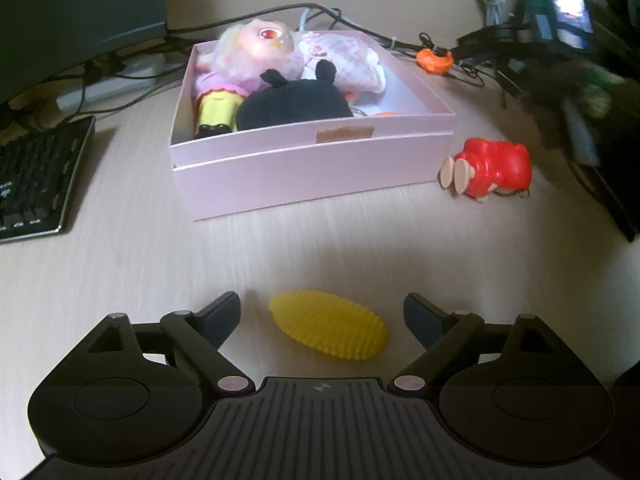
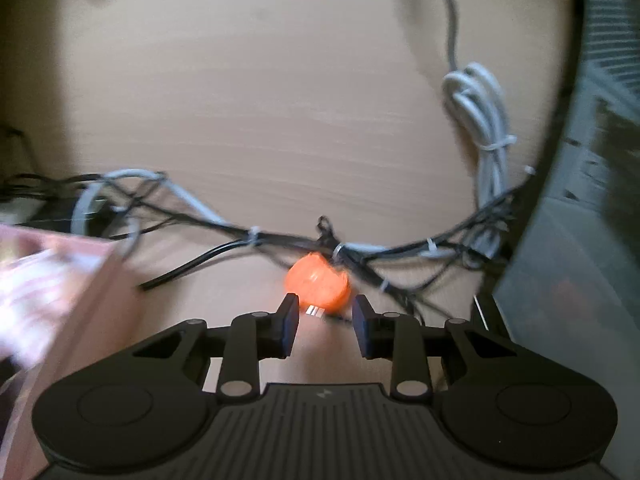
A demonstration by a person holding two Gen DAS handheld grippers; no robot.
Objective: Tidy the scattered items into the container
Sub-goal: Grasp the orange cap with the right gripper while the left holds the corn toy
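A pink box (image 1: 312, 160) stands on the desk and holds a pink-haired doll (image 1: 256, 56), a black plush (image 1: 296, 104) and a pink-white soft toy (image 1: 344, 60). A yellow spiky oval toy (image 1: 328, 330) lies on the desk between the fingers of my open left gripper (image 1: 322, 316), untouched. A red figure (image 1: 492, 168) lies on its side right of the box. A small orange toy (image 1: 434, 60) lies among cables behind the box; in the right wrist view the orange toy (image 2: 318, 286) sits just ahead of my open right gripper (image 2: 326, 316). The box corner (image 2: 80, 292) shows at left.
A black keyboard (image 1: 32, 176) lies at left, a monitor (image 1: 80, 8) behind it. Black and grey cables (image 2: 400, 252) run tangled around the orange toy, with a coiled grey cable (image 2: 480, 120) at right. A grey wall or case (image 2: 580, 200) borders the right side.
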